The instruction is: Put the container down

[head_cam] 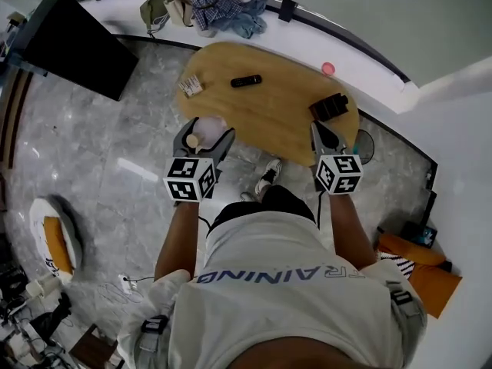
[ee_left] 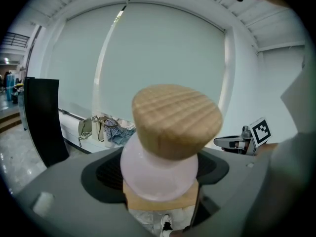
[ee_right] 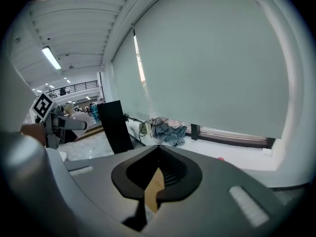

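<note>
Left tool [head_cam: 204, 135] clamped on pale container [ee_left: 159, 174] with wooden lid [ee_left: 177, 120], right tool [head_cam: 326, 135] closed and empty, both at worktop [head_cam: 269, 106] edge

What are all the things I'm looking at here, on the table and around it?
table: one, light wood, oval, centre.
container: one, pale pink with a wooden lid, held at the table's near left edge.
remote-like bar: one, black, mid-table.
small packet: one, brownish, table's left end.
boxy object: one, black, table's right end.
clothes and bags: one pile, mixed colours, on the white ledge behind.
panel: one, black, standing at far left.
left gripper: one, grey, fingers closed on the container.
right gripper: one, grey, fingers together, empty, at the table's right end.
</note>
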A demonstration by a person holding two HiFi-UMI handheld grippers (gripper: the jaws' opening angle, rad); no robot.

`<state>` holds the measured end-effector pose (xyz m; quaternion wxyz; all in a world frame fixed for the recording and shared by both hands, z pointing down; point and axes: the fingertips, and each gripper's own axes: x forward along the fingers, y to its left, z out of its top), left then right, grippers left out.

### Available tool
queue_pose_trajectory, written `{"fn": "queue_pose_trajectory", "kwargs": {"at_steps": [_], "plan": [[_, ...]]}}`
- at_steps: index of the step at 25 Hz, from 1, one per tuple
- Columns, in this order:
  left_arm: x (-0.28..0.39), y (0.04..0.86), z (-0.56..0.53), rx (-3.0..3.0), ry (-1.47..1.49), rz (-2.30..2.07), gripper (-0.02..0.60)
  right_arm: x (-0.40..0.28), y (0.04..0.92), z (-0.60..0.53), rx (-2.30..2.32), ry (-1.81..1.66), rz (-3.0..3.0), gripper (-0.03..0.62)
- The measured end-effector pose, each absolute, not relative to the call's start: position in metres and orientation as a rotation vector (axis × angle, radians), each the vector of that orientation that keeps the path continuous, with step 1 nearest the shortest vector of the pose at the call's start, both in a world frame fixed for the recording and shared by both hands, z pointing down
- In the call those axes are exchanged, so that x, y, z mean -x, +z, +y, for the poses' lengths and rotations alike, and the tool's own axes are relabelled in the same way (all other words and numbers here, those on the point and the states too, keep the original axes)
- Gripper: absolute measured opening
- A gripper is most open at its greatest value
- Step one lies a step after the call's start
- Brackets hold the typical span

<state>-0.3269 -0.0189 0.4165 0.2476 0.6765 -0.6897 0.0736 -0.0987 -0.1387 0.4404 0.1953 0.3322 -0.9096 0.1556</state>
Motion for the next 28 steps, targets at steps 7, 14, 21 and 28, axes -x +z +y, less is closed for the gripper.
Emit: {"fn": "queue_pose_trajectory", "kwargs": {"at_steps": [7, 14, 21, 28], "plan": [[0.307, 0.433, -0.093, -1.883, 0.277, -1.782, 0.400, 0.086, 0.469, -0.203, -0.985, 0.535, -2.540, 0.017], [0.290, 0.457, -0.170, -1.899, 0.346, -1.715, 0.400, 0.067, 0.519, -0.260, -1.023, 0.670, -2.470, 0.017], [0.281, 0.493, -0.233, -1.952, 0.421, -1.624, 0.400, 0.064, 0.550, -0.298, -1.083, 0.736, -2.415, 0.017], [0.273, 0.527, -0.271, -2.094, 0.522, -1.437, 0.400, 0.042, 0.564, -0.309, -1.317, 0.768, -2.285, 0.017]]}}
